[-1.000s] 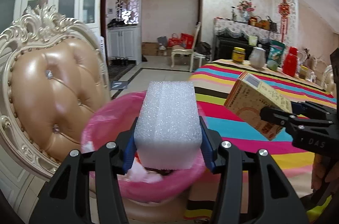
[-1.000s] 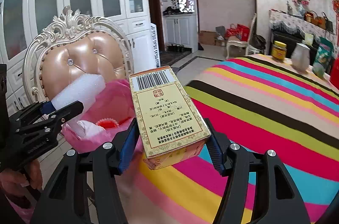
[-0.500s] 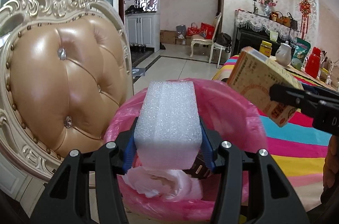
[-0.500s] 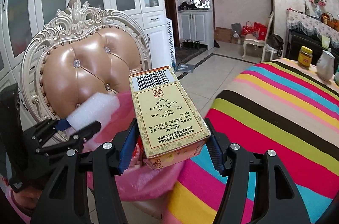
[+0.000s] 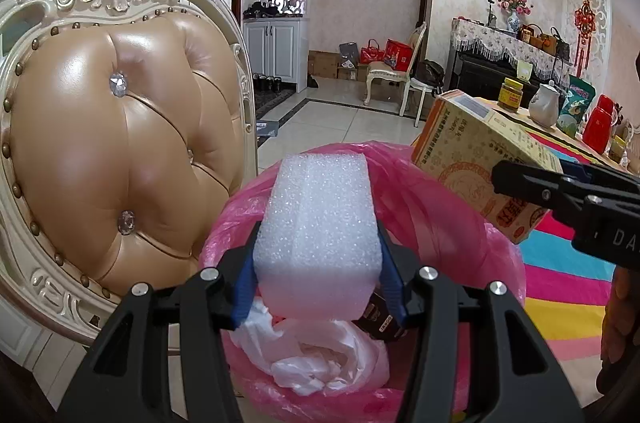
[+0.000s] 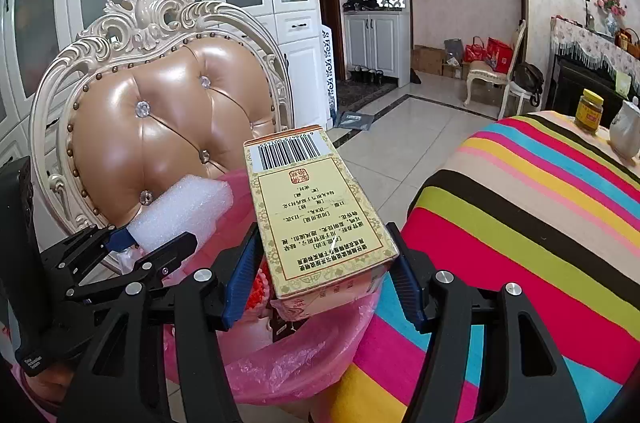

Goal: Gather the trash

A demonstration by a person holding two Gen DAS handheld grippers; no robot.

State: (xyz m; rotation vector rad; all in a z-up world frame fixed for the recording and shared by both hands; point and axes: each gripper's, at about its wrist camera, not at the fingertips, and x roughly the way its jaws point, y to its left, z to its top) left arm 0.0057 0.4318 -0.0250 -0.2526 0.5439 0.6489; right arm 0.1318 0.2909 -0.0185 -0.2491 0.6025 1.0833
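My left gripper (image 5: 318, 283) is shut on a white foam block (image 5: 320, 223) and holds it over a bin lined with a pink bag (image 5: 480, 255). White crumpled plastic (image 5: 320, 359) and a dark packet lie inside. My right gripper (image 6: 320, 275) is shut on a yellow cardboard box (image 6: 312, 207) with a barcode, held over the bin's right rim (image 6: 280, 363). The box also shows in the left wrist view (image 5: 472, 159), and the foam block in the right wrist view (image 6: 180, 215).
An ornate chair with a tan leather back (image 5: 112, 151) stands just left of the bin. A table with a striped cloth (image 6: 540, 223) is on the right, with a jar (image 6: 589, 109) and jug at its far end. Tiled floor lies beyond.
Both grippers have moved left off the striped table and over the pink bin, still holding the foam block and the box. The chair back now looms closer.
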